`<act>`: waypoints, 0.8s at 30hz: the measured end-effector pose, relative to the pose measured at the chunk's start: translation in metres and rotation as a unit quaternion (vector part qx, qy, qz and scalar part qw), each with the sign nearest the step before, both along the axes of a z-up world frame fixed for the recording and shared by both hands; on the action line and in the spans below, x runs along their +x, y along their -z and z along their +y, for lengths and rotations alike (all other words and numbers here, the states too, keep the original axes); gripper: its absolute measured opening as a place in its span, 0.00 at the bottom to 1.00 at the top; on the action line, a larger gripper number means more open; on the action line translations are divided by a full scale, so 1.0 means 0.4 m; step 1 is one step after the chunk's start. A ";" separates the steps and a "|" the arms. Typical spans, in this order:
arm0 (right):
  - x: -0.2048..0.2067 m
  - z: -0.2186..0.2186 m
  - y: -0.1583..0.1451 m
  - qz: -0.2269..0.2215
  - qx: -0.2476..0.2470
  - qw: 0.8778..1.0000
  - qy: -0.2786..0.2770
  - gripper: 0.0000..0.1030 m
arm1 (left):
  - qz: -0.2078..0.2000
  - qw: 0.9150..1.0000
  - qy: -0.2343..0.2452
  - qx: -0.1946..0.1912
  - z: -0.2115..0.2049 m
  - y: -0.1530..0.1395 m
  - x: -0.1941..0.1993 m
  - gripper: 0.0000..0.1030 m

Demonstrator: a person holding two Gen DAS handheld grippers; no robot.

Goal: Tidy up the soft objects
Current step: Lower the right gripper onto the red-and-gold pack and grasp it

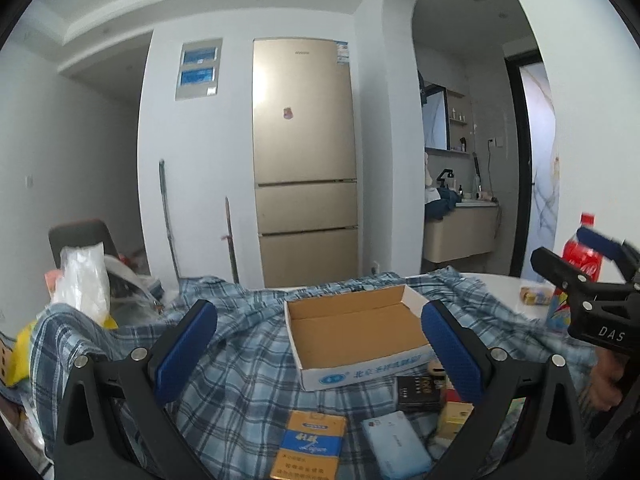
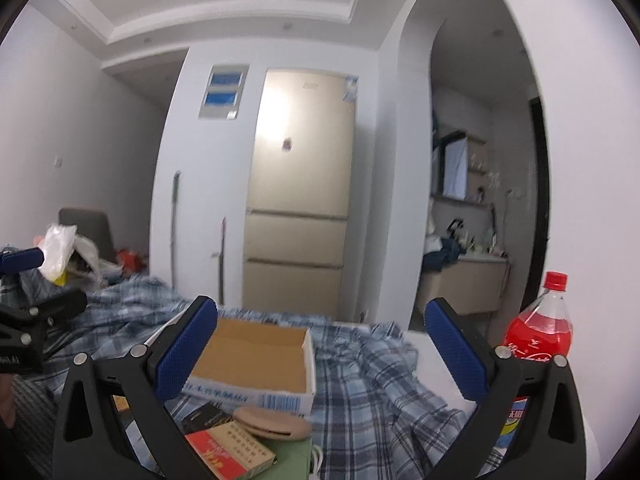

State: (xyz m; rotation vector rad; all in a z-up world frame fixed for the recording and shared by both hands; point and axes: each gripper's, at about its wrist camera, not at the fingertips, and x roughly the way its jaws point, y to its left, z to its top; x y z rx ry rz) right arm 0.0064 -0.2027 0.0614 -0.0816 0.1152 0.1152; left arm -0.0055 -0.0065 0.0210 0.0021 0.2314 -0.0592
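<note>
We face a gold fridge set into a white wall, glare on its upper door. Left of the fridge we see a grey panel with two blue windows, and lower down two poles leaning on the wall. Right of the fridge an arch opens onto a dim washroom with a vanity and mirror.

The orange-and-blue flat packet gets chopped off by the bottom edge in the left view. Blue Chinese print on the white-sided open cardboard box is way too blurry to read, and the gripper's left finger covers 1 corner.
</note>
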 end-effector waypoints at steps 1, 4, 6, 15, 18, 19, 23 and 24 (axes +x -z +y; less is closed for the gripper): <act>-0.001 -0.006 -0.007 0.006 0.006 1.000 -0.006 1.00 | 0.005 1.000 0.001 -0.006 0.006 -0.004 0.000 1.00; 0.001 -0.014 -0.037 0.030 0.021 0.999 -0.018 1.00 | 0.021 1.000 -0.007 -0.008 0.015 -0.014 0.000 1.00; 0.004 -0.015 -0.055 0.043 0.024 0.999 -0.023 1.00 | 0.021 1.000 -0.013 0.002 0.012 -0.017 -0.002 1.00; 0.053 0.002 -0.064 0.170 0.041 0.984 -0.037 1.00 | 0.071 0.997 -0.002 0.009 0.015 -0.029 -0.003 1.00; 0.072 0.020 -0.020 0.222 0.038 0.974 -0.037 1.00 | 0.082 0.996 0.005 0.019 0.017 -0.022 -0.007 1.00; 0.084 0.030 -0.003 0.239 0.035 0.970 -0.027 1.00 | 0.086 0.996 0.006 0.020 0.017 -0.017 -0.004 1.00; 0.157 0.082 0.078 0.330 0.022 0.944 -0.008 1.00 | 0.101 0.995 0.010 0.010 0.025 0.016 0.016 1.00; 0.175 0.091 0.100 0.348 0.019 0.937 -0.004 1.00 | 0.104 0.995 0.008 0.009 0.026 0.026 0.021 1.00</act>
